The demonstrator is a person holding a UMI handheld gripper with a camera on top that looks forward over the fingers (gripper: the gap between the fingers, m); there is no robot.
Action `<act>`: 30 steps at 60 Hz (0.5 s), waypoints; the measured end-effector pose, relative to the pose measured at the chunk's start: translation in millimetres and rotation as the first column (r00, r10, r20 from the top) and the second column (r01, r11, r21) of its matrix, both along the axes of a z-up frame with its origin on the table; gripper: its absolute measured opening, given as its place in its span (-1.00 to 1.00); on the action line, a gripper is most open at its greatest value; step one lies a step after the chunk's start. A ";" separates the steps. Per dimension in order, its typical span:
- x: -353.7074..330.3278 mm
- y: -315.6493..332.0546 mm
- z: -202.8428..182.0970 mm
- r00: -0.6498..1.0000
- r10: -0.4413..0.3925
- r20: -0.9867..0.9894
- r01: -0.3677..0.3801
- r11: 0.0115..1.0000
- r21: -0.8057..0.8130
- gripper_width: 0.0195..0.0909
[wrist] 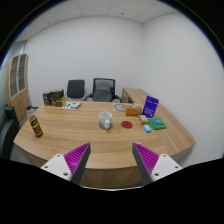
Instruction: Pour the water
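A dark bottle (pixel 36 125) is standing near the left edge of the wooden desk (pixel 70 135). A pale cup (pixel 105 120) is sitting mid-desk, with a red lid-like disc (pixel 127 125) just beside it. A purple sign (pixel 150 105) and a teal box (pixel 148 127) are occupying the right edge. The gripper (pixel 111 160) is hovering short of the near edge, fingers (pixel 75 157) spread wide and holding nothing. Bottle and cup are standing well apart, so a careless carry could be slopping water. No writing is legible.
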State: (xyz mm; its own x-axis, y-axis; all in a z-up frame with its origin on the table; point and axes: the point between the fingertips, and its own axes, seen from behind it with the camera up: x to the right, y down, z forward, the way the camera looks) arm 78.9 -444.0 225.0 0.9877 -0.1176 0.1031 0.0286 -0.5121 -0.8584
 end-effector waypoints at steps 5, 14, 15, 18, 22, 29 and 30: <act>-5.3 -2.6 -7.2 1.000 0.003 -0.011 -0.004 1.000 -0.014 0.86; -34.6 -5.4 -32.6 0.999 0.028 -0.034 -0.029 0.999 -0.041 0.86; -39.6 -5.9 -35.6 0.999 0.032 -0.037 -0.034 0.998 -0.044 0.86; -55.7 -7.0 -43.8 0.998 0.046 -0.044 -0.048 0.997 -0.052 0.85; -82.8 -7.6 -54.6 0.996 0.070 -0.054 -0.073 0.995 -0.062 0.86; -141.9 -5.8 -73.7 0.990 0.120 -0.078 -0.126 0.989 -0.081 0.85; -151.6 -5.5 -76.3 0.989 0.126 -0.082 -0.133 0.987 -0.085 0.86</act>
State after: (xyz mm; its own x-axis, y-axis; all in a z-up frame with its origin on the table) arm -72.7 -449.5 148.7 0.9993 0.0184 0.0312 0.0361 -0.5837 -0.8111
